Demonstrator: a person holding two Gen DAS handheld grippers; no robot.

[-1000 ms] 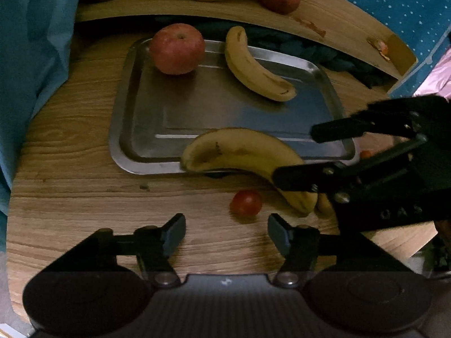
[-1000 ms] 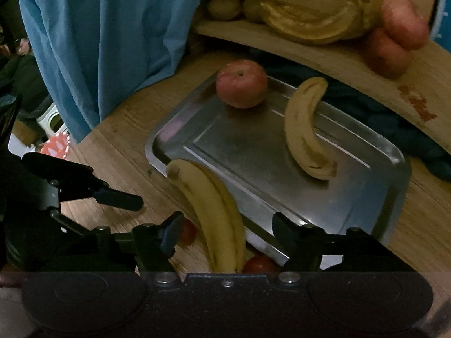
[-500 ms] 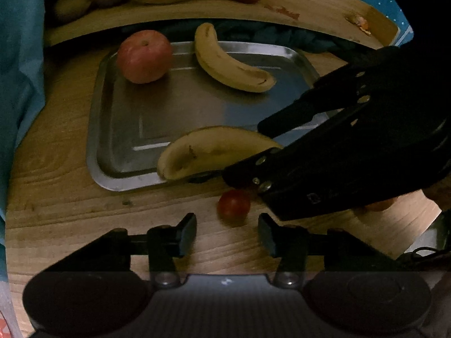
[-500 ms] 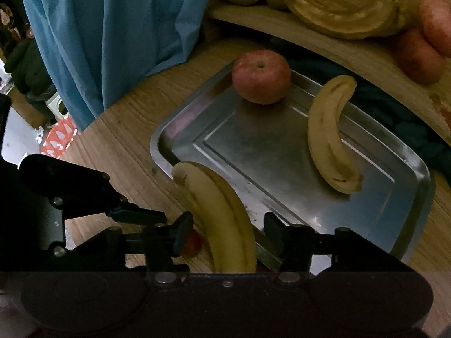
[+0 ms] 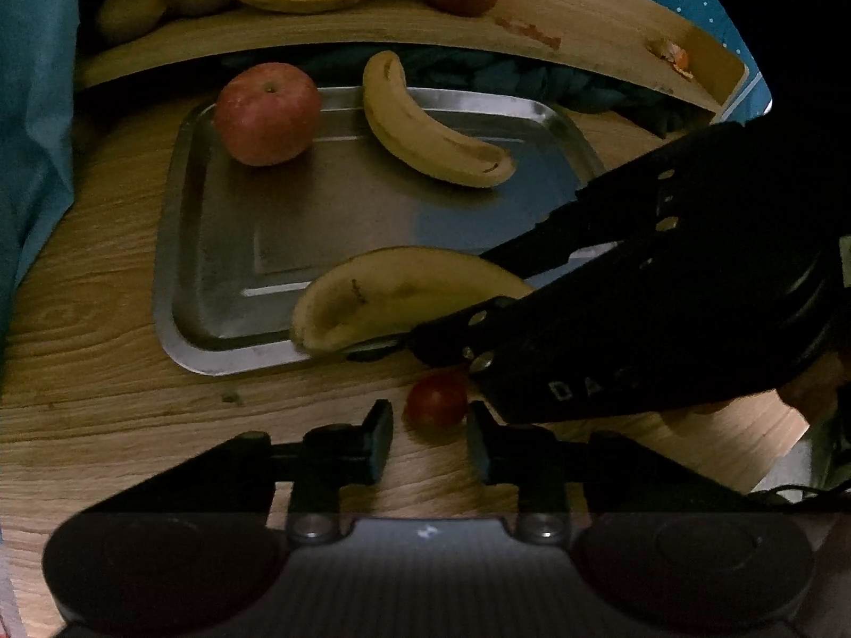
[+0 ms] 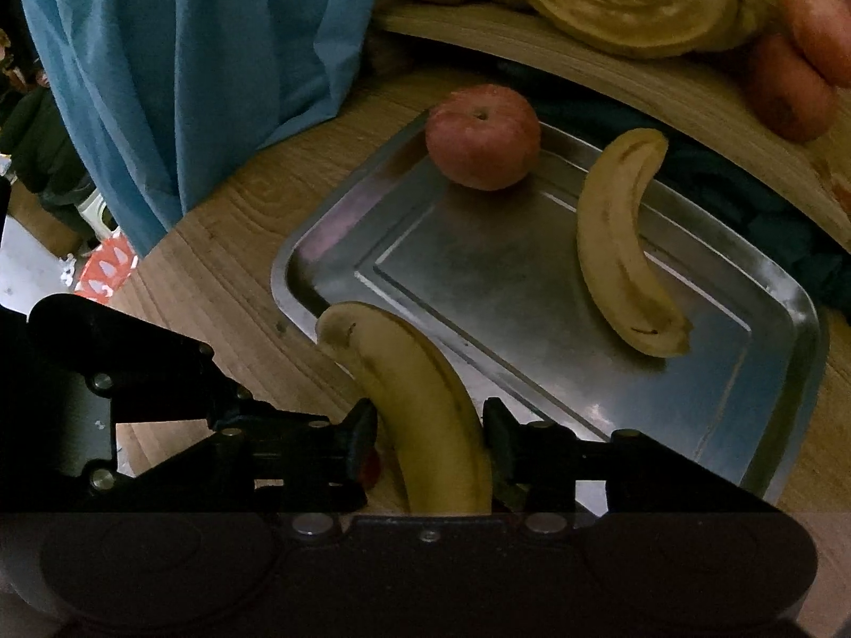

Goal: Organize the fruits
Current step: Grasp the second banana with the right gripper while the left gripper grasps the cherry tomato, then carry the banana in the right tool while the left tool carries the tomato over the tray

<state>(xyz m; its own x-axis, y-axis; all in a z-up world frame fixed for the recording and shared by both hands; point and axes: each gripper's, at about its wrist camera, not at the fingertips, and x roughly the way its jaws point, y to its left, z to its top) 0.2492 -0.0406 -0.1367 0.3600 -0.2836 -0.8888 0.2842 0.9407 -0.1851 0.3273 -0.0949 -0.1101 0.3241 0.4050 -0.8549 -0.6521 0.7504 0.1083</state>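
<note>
1. Gripping a banana (image 6: 425, 414), your right claw (image 6: 430, 438) holds it with its far end over the near rim of the metal tray (image 6: 787, 383).
2. Your left claw (image 5: 428, 438) stands open on the desk (image 5: 96, 372), a cherry tomato (image 5: 437, 400) just ahead of its fingers.
3. An apple (image 5: 267, 112) and a second banana (image 5: 431, 130) lie in the tray.

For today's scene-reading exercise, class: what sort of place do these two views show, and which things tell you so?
Probably a home kitchen or dining corner. A wood-grain table holds a metal tray with an apple and a banana, a wooden board behind carries more produce, and a blue curtain hangs alongside.
</note>
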